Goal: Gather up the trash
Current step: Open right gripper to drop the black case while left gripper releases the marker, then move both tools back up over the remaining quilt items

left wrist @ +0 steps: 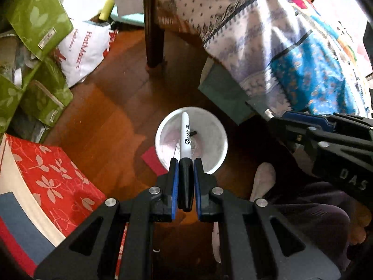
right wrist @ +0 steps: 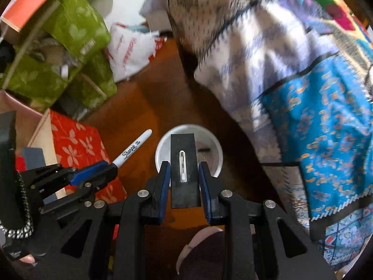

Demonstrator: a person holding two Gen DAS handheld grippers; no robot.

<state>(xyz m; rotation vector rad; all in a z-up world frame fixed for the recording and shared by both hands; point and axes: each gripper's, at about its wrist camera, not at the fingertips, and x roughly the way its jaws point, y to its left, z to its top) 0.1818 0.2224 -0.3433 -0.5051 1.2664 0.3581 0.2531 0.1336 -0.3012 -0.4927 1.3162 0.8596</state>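
Above the white bucket (left wrist: 209, 119) on the wooden floor (left wrist: 112, 107), we hold one piece of trash in each gripper. Our left gripper (left wrist: 185, 163) has its jaws clamped on the black cap end of a Sharpie marker (left wrist: 185, 133), the white barrel pointing out over the bucket's mouth. Our right gripper (right wrist: 184, 170) has its jaws pressed on the two long edges of a flat black card (right wrist: 183, 144) with a small white pin-like piece on its face, also hanging over the bucket.

We judge the marker light, rigid and smooth, so it could pivot or slide; gripping nearer the middle would steady it. The card looks thin and light, apt to bow under a hard squeeze; its edges are the sensible hold. Neither looks fragile enough to mind a short drop.
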